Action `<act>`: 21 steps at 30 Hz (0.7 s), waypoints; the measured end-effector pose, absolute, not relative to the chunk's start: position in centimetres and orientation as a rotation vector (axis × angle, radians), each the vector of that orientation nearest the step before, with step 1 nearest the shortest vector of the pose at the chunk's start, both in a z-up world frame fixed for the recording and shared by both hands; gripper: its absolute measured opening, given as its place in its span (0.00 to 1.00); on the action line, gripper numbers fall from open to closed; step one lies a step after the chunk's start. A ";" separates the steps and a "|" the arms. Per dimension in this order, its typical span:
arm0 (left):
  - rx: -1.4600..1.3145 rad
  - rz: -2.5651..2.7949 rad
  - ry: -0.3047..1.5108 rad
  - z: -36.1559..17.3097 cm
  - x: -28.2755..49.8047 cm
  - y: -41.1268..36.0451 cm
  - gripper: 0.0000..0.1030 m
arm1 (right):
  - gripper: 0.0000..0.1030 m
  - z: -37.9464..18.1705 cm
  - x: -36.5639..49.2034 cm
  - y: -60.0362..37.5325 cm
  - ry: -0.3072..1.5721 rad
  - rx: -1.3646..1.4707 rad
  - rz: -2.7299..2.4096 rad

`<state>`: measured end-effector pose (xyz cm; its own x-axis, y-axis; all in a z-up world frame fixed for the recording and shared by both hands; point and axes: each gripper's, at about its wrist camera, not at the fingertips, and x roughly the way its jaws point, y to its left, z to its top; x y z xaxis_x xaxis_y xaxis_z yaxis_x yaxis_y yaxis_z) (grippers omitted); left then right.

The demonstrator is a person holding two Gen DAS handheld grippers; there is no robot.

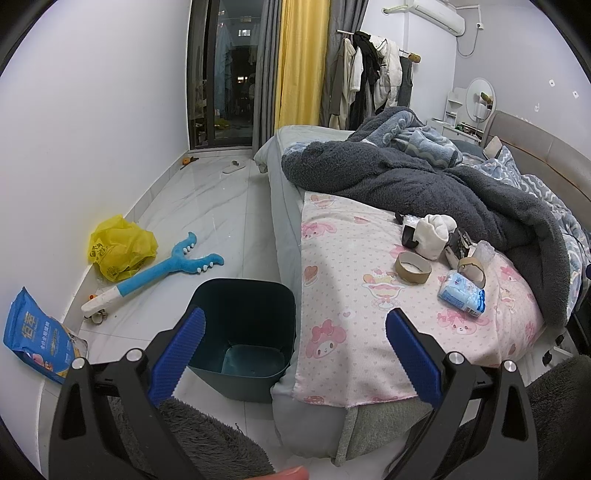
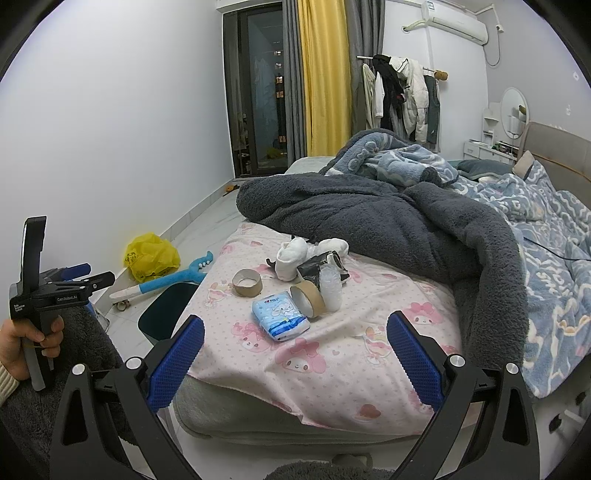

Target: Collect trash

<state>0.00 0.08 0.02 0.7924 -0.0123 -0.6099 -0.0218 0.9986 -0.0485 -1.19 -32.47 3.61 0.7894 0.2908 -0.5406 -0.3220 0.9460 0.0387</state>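
Tissue pack (image 2: 280, 315) flat on bed (image 2: 332, 369), long axis toward tape roll (image 2: 307, 298)

We hold our left tongs (image 1: 295, 332) level with the blue pads spread wide and nothing between them. Our right tongs (image 2: 295, 339) gape just as wide, also empty. Our left hand (image 2: 22, 347) grips its handle upright.

A lived-in home bedroom.
An unmade bed (image 2: 332, 362) with blankets (image 2: 388, 221), a clothes rack (image 2: 402, 96), curtains (image 2: 325, 74) and a wall air conditioner (image 2: 454, 22) show it.
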 end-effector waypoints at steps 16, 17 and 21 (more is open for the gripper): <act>-0.057 0.005 0.657 0.0 0.0 0.1 0.97 | 0.97 3.5 -1.1 -32.2 0.578 -0.064 0.331; -0.057 0.005 0.657 0.0 0.0 0.1 0.97 | 0.97 3.5 -1.1 -32.2 0.578 -0.064 0.331; -0.057 0.005 0.659 0.0 0.0 0.1 0.97 | 0.97 3.5 -1.1 -32.2 0.579 -0.064 0.331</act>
<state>0.01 0.11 0.02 0.7909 -0.0130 -0.6119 -0.0229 0.9984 -0.0509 -1.11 -32.19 3.46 0.7857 0.2888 -0.5470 -0.3246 0.9453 0.0329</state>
